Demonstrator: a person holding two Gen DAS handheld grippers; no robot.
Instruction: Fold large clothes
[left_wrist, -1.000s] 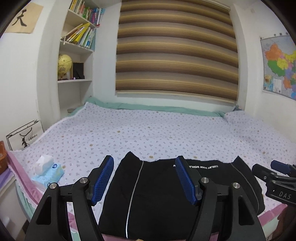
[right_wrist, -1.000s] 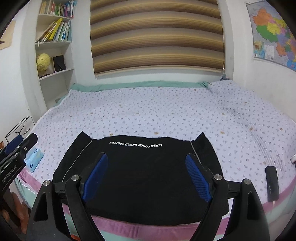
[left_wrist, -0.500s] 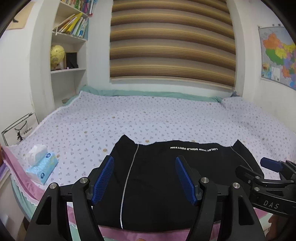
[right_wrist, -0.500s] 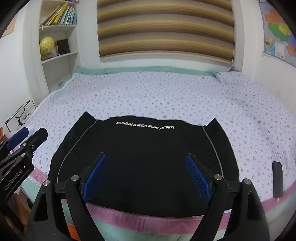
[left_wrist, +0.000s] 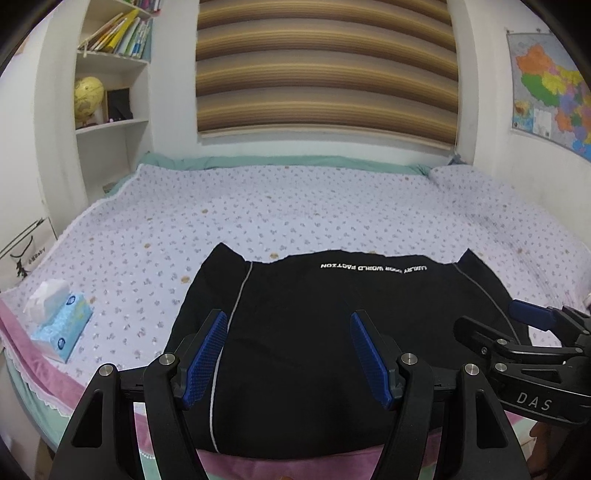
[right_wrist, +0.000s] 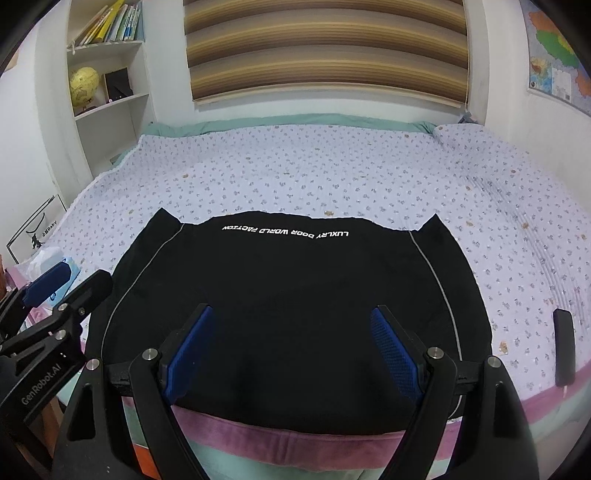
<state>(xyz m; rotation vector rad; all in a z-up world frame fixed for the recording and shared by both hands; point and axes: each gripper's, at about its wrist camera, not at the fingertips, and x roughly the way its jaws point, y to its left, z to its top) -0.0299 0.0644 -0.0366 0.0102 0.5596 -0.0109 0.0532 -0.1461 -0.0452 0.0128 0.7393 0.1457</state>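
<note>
While the black garment (right_wrist: 295, 314) lies spread flat at the near edge of the bed (right_wrist: 332, 177), its white lettering toward the far side, both claws hang above it with nothing held. The left claw (left_wrist: 288, 354) gapes wide over the left piping; the right claw (right_wrist: 291, 347) is equally wide. A tissue box (left_wrist: 61, 332) sits left, and what may be a phone (right_wrist: 564, 347) right.

even, soft indoor light, moderately bright; no glare, only faint shadows; strong fisheye bending at the edges, with dark vignetted corners; the black garment (right_wrist: 291, 295) loses detail; focus fairly sharp, slightly grainy
</note>
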